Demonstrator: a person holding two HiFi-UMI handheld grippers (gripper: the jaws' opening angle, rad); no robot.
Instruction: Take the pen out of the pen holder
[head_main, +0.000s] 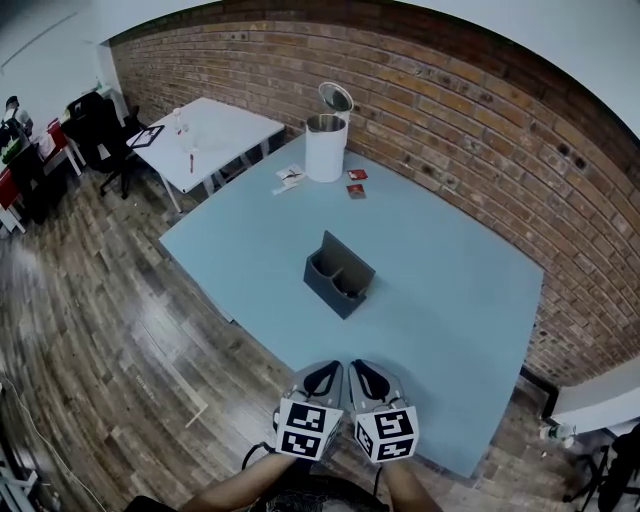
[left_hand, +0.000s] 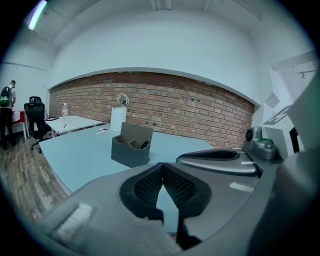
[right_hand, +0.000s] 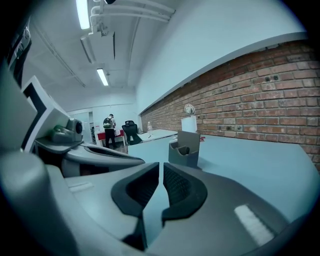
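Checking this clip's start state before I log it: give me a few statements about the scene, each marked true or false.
The pen holder stands on the blue table. True.
The left tool grips the pen. False: its jaws are shut on nothing; the pen sits in the pen holder.
The right tool holds nothing. True.
The white bin has its lid closed. False: the lid stands open.

table (head_main: 470, 300) pale blue | pen holder (head_main: 338, 276) dark grey | wall (head_main: 480, 110) red brick | floor (head_main: 90, 340) brown wood planks
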